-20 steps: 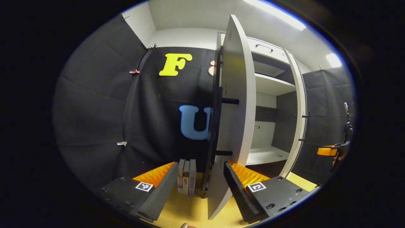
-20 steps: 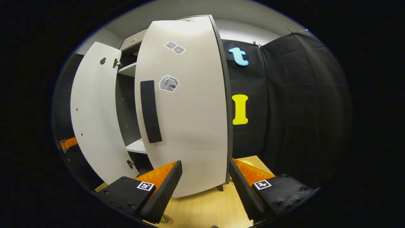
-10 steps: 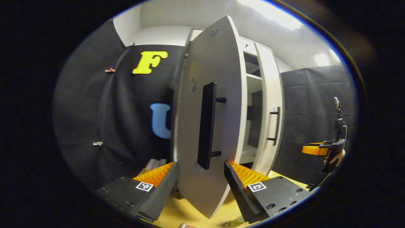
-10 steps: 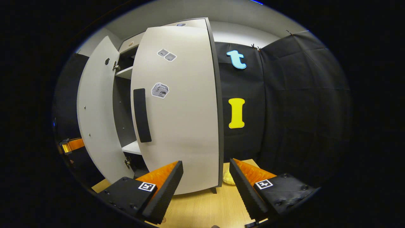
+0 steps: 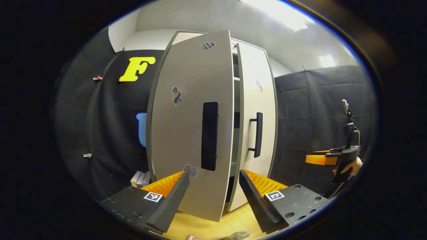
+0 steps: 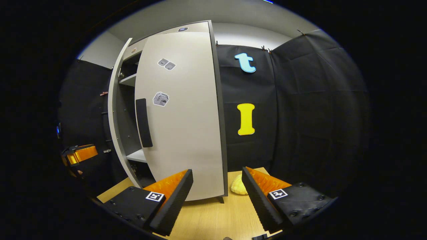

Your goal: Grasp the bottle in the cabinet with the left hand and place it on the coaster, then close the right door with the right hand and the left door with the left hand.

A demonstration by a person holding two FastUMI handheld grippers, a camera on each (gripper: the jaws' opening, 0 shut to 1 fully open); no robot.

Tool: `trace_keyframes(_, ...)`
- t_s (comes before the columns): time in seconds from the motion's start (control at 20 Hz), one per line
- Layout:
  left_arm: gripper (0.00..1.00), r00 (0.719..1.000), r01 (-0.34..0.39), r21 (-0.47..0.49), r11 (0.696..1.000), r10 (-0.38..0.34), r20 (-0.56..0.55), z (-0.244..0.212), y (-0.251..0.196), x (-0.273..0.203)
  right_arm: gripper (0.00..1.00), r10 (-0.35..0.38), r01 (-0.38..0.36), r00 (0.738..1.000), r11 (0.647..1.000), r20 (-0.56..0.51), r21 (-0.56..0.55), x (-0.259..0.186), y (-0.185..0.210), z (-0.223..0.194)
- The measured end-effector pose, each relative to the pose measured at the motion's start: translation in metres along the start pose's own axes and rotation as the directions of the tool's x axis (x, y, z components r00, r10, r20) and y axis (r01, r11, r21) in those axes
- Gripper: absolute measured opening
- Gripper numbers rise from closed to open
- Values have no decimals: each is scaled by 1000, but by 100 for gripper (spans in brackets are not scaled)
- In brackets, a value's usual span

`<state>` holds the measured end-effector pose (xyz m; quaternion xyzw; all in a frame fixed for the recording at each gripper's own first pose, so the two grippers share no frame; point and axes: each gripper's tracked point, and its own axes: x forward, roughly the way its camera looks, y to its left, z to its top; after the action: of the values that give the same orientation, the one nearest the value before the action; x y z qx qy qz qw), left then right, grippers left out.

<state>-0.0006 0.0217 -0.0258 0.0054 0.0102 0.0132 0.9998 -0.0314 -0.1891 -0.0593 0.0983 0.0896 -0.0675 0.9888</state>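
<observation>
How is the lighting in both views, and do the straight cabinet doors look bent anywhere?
Left gripper view: bright ceiling light panels wash out the top, and the grey left cabinet door bows outward from fisheye distortion. Right gripper view: dimmer and even, with no glare; the grey right cabinet door also curves, and the pale wooden tabletop stays sharp.

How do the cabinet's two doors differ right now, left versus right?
The left door stands ajar, with a dark gap along its inner edge; the right door sits about flush against the cabinet. The left door's handle faces the left gripper view head-on as a flat black bar; the right door's handle shows from the side, standing off on two posts. Both doors are pale grey, carry stickers and have black vertical handles.
</observation>
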Motion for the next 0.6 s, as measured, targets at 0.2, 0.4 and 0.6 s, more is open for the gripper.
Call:
trace_keyframes(0.2,96,1000,-19,3,1000,19,-10,-3,0,-6,98,33,-33,999,999,-3,-4,-3,3,0)
trace_keyframes(0.4,96,999,-35,12,999,35,-19,-5,3,-12,98,64,-64,998,998,-11,-11,-11,7,-1)
trace_keyframes(0.6,96,999,-38,-2,999,37,-24,-8,3,-12,98,84,-84,996,996,-15,-18,-17,10,0)
